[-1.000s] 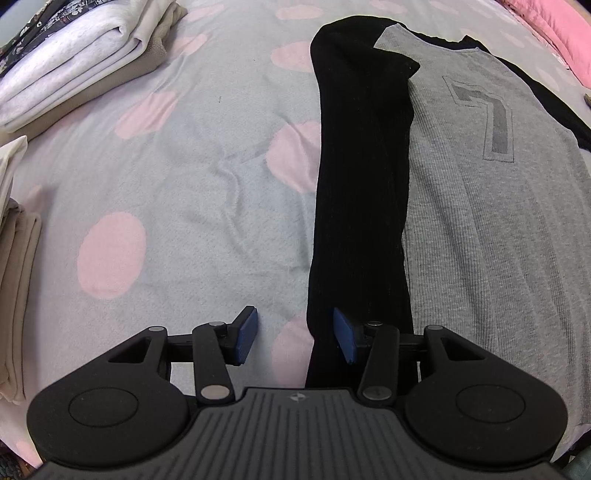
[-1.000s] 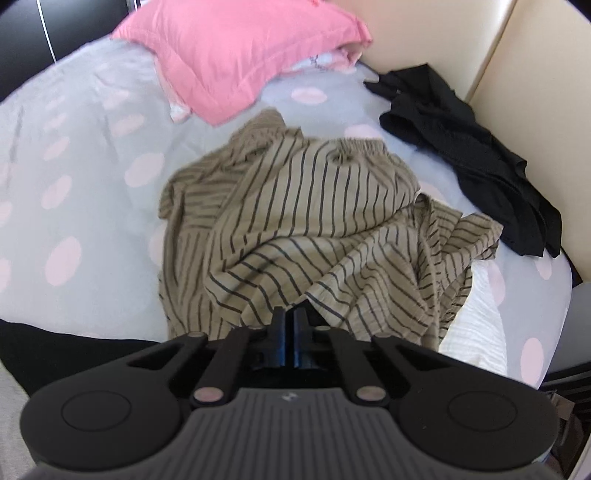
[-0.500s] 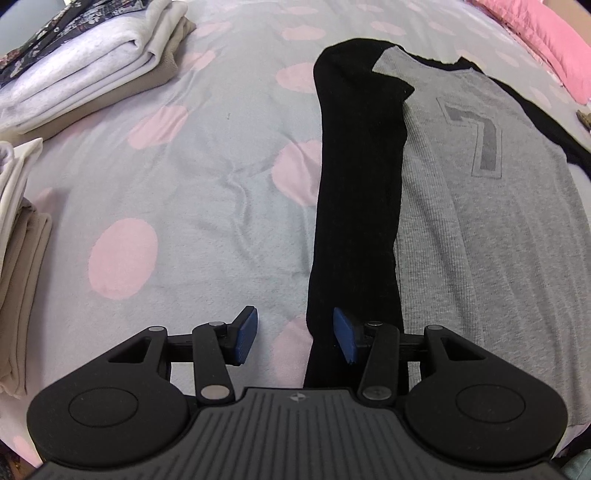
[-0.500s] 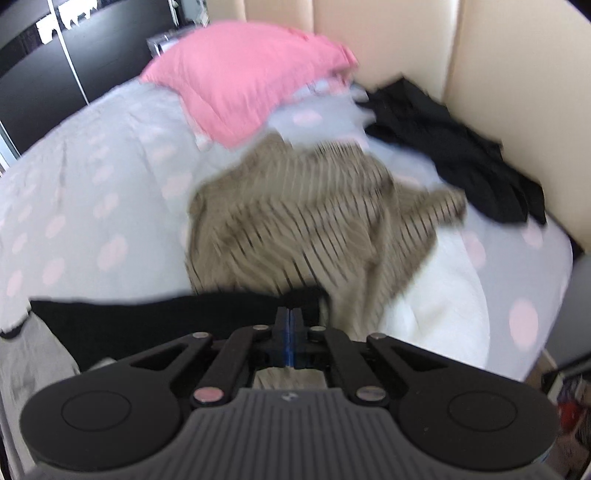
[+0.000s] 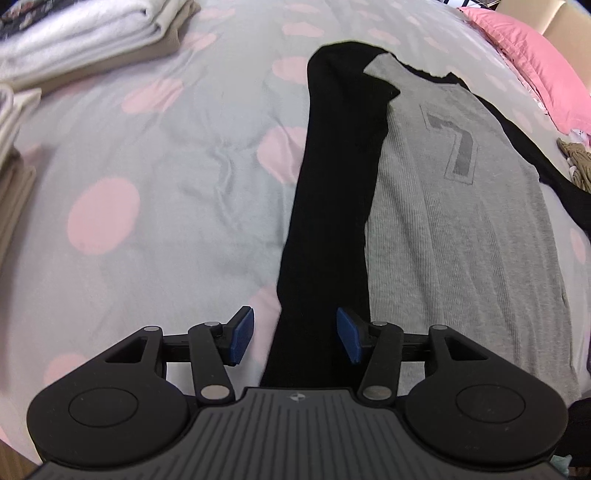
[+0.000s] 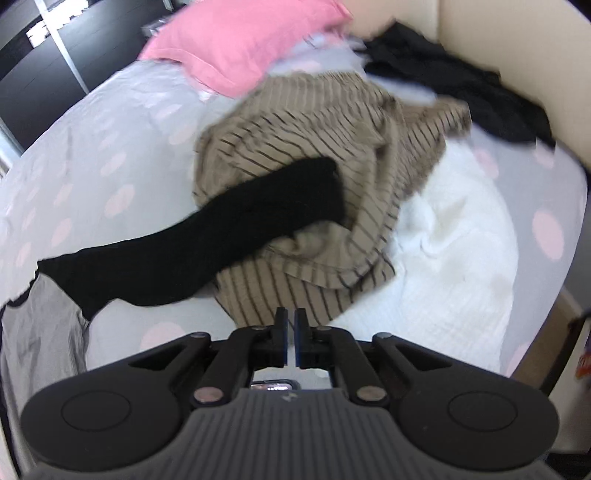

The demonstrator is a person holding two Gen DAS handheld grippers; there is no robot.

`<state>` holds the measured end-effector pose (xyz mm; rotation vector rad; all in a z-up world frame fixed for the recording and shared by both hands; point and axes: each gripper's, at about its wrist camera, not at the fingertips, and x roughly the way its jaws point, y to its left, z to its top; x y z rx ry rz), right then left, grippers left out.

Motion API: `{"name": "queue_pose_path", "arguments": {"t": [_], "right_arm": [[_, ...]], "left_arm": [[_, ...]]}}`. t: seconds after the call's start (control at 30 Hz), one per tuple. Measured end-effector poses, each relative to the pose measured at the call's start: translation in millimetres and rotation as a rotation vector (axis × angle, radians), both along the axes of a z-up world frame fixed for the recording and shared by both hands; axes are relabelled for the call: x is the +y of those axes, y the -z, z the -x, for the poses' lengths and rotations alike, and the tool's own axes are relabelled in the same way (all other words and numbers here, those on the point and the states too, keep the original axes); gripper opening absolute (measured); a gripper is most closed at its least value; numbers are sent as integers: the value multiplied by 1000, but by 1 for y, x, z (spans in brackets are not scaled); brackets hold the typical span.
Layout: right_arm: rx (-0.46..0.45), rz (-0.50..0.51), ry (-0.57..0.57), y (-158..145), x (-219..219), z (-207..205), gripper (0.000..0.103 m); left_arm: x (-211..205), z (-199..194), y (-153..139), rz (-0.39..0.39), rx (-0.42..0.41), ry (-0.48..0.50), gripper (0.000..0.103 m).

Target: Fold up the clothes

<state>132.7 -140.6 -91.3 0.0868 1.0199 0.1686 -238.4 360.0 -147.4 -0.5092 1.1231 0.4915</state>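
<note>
A grey shirt [image 5: 461,236] with a dark 7 and black sleeves lies flat on the spotted bedsheet [image 5: 166,177]. One black sleeve [image 5: 332,192] is folded straight down along its side. My left gripper [image 5: 295,334] hovers over that sleeve's lower end. Its jaws are opening and the blue pads [image 5: 243,332] stand apart from the cloth. In the right wrist view the other black sleeve [image 6: 229,236] stretches out from the grey body [image 6: 40,332] onto a striped garment. My right gripper [image 6: 290,321] is opening, with a narrow gap and nothing between its fingers.
A crumpled tan striped garment [image 6: 332,140] lies on white cloth [image 6: 461,236]. Black clothes [image 6: 461,85] are piled by the beige headboard [image 6: 517,37], beside a pink pillow [image 6: 240,40]. Folded stacks [image 5: 85,33] sit at the far left, and another [image 5: 11,155] sits at the left edge.
The right gripper has drawn back from the striped garment, so the outstretched black sleeve has come into view. Its shut jaws have parted slightly. The left gripper has shifted a little and opened wider.
</note>
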Motion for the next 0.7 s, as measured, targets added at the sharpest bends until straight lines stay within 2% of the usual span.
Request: {"name": "queue_pose_path", "arguments": {"t": [0.07, 0.23, 0.33, 0.43, 0.5, 0.53, 0.57, 0.63, 0.7], "right_arm": [[-12, -6, -36, -1, 10, 8, 20], [4, -26, -91, 10, 33, 25, 22], [37, -25, -108, 17, 42, 29, 22], [24, -2, -121, 17, 49, 31, 22], [16, 8, -127, 17, 52, 30, 22], [16, 9, -131, 17, 53, 30, 22], [15, 11, -135, 18, 54, 29, 22], [11, 16, -140, 17, 55, 29, 22], [6, 21, -144, 16, 56, 30, 23]], "left_arm": [[-3, 2, 2, -6, 14, 5, 48], [-8, 14, 4, -7, 59, -12, 49], [-9, 28, 6, 29, 74, -44, 51], [-12, 42, 10, 87, 65, -64, 51], [-16, 46, 14, 106, 66, -57, 43], [-17, 46, 16, 103, 71, -56, 26], [-17, 47, 16, 102, 75, -64, 12], [-10, 53, 11, 121, 33, -110, 5], [-2, 59, -1, 121, -25, -164, 4]]}}
